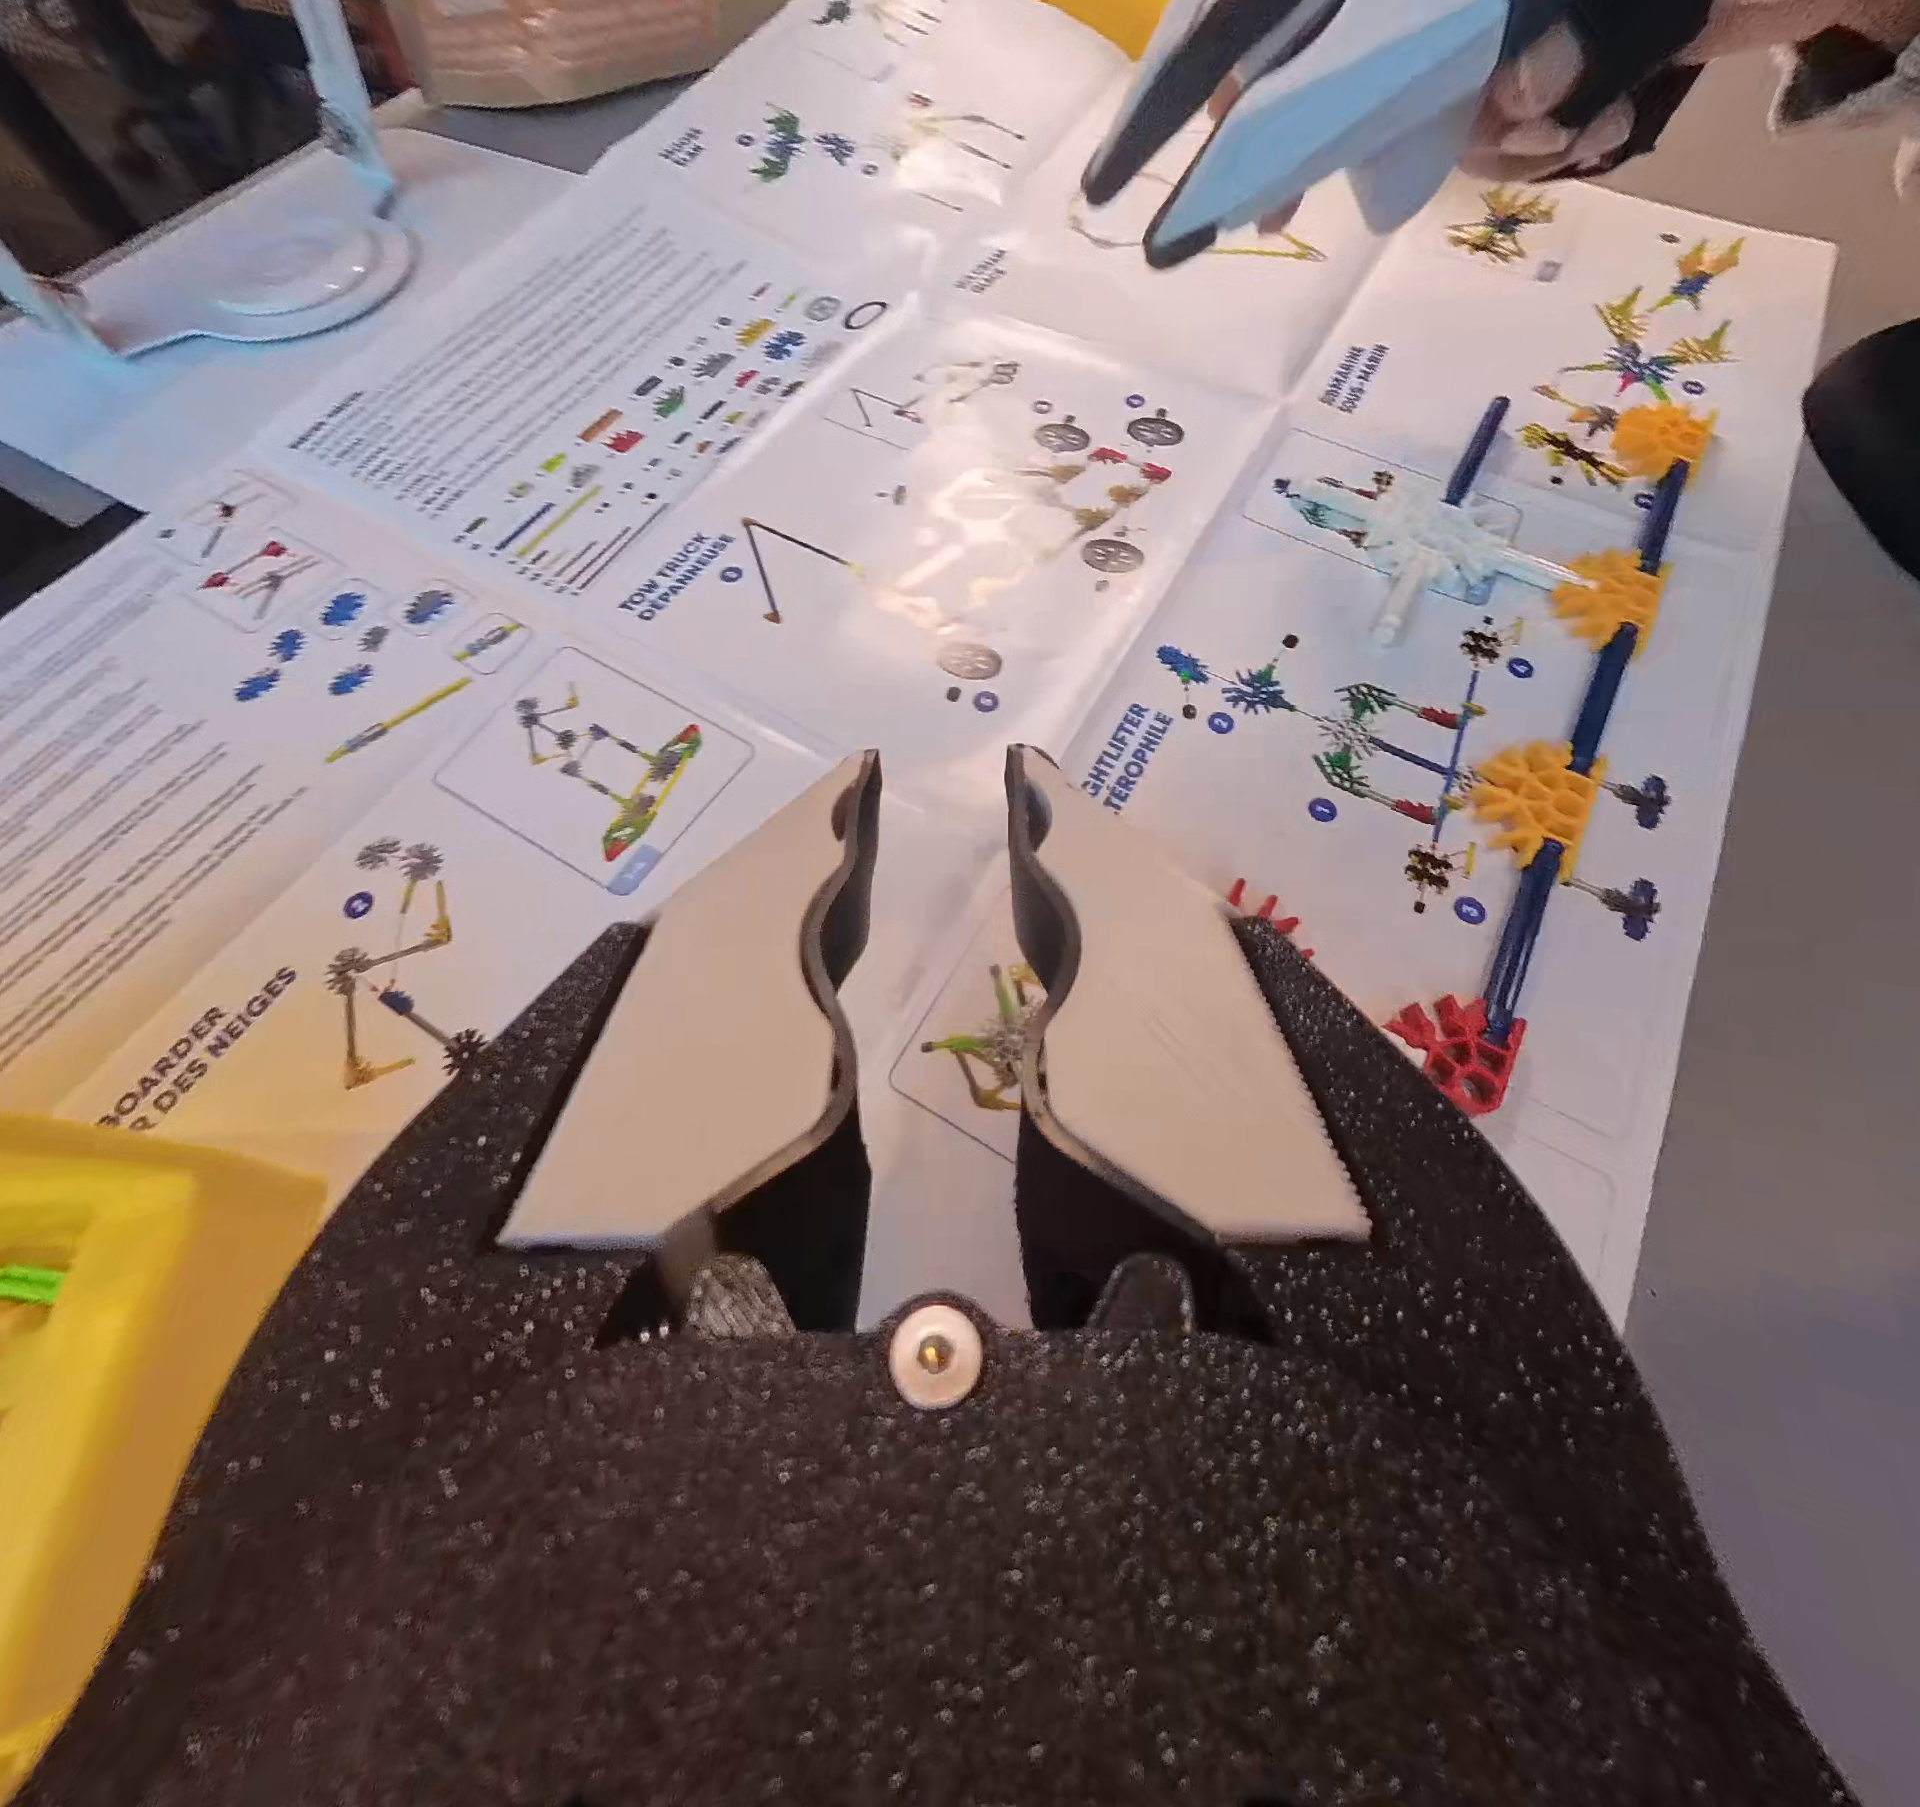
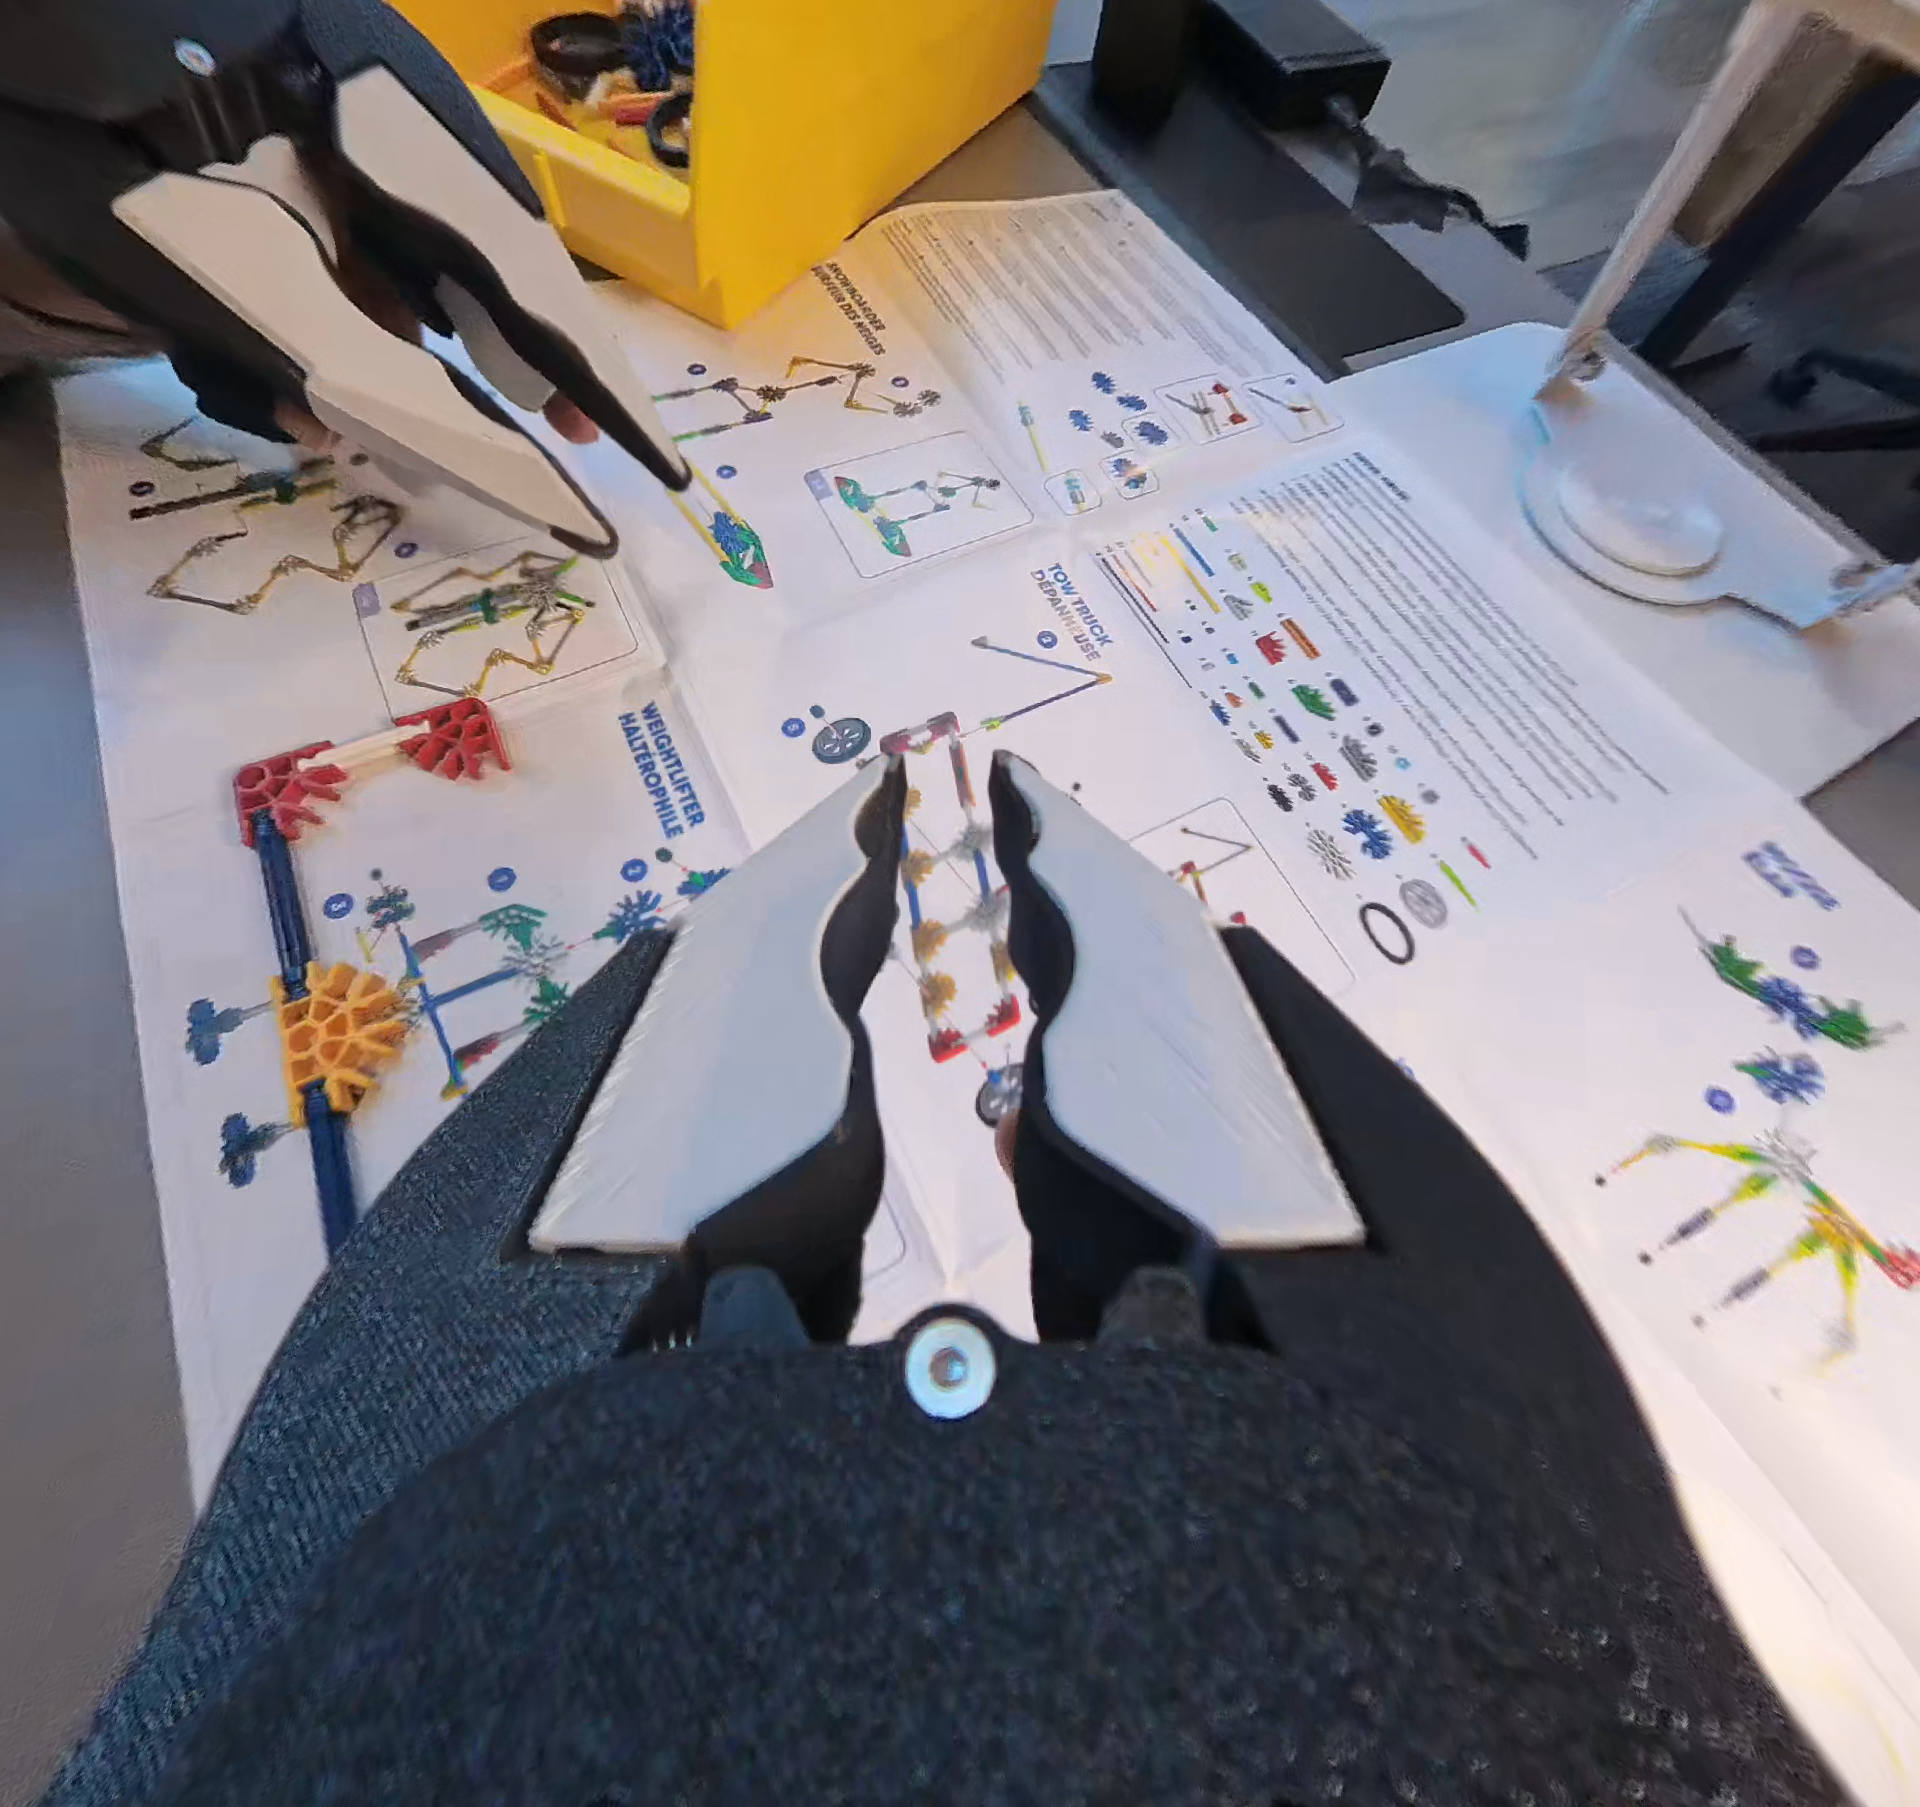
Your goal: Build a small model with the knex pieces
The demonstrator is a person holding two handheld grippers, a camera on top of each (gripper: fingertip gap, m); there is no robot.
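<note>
- Left gripper: we hold it above the sheet, fingers a narrow gap apart, holding nothing.
- Right gripper: same narrow gap, empty, hovering over the sheet's middle.
- Assembly: blue rods, orange and red connectors; it lies flat near the sheet's edge, on the left gripper's right side. In the left wrist view its long axis runs away from the camera, the red corner nearest.
- White piece: it lies just beside the far orange connectors.
- Risk, in our judgement: a low sweep could drag the loose sheet and shift the assembly; the pressed joints may separate.
- Bin: it stands at the sheet's far edge.
</note>
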